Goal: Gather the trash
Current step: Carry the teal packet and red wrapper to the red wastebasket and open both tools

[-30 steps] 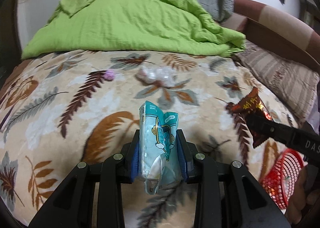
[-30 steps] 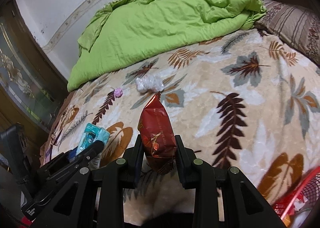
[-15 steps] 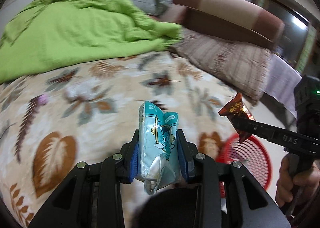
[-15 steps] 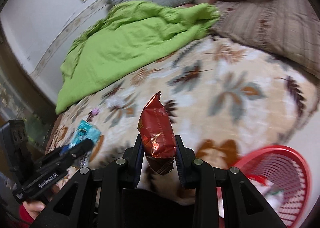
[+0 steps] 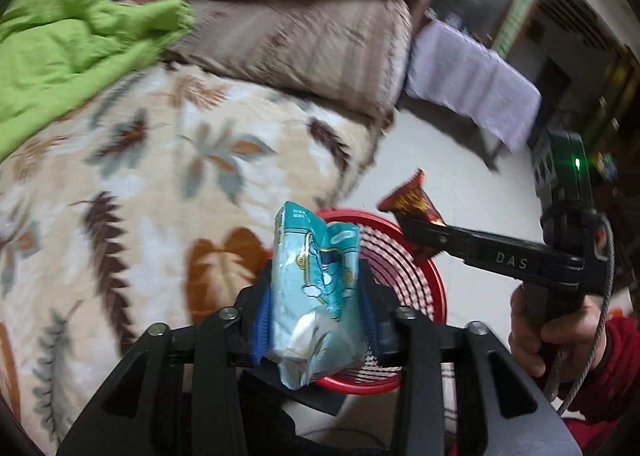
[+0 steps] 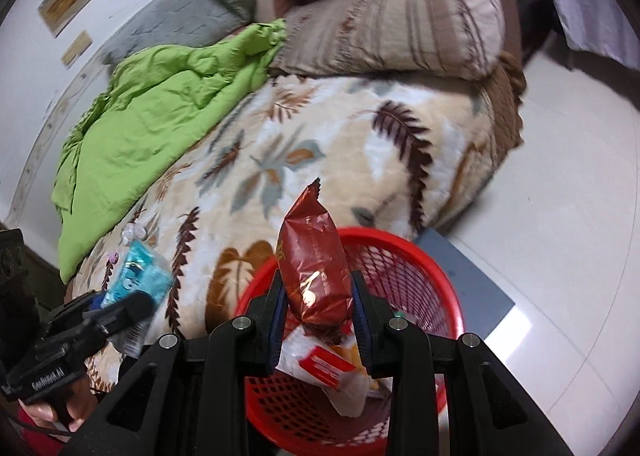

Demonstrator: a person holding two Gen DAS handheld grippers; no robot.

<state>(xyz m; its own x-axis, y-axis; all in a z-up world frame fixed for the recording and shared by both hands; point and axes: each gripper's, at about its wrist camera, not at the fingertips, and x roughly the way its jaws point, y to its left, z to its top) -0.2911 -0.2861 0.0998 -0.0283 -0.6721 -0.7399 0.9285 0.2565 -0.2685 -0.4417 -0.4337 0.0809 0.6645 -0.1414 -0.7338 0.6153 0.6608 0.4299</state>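
My left gripper is shut on a light blue snack wrapper and holds it over the near rim of the red mesh basket. My right gripper is shut on a dark red foil wrapper and holds it above the same basket, which stands on the floor beside the bed. The basket holds a red-and-white packet and other scraps. The right gripper and red wrapper show at the right of the left wrist view; the blue wrapper shows at the left of the right wrist view.
The bed with a leaf-print blanket lies left of the basket. A green quilt and striped pillows lie on it. A clear plastic scrap lies on the blanket. A grey mat lies on the white floor.
Both grippers have swung right from over the bed to the basket on the floor, each keeping its wrapper. The basket has come under both wrappers.
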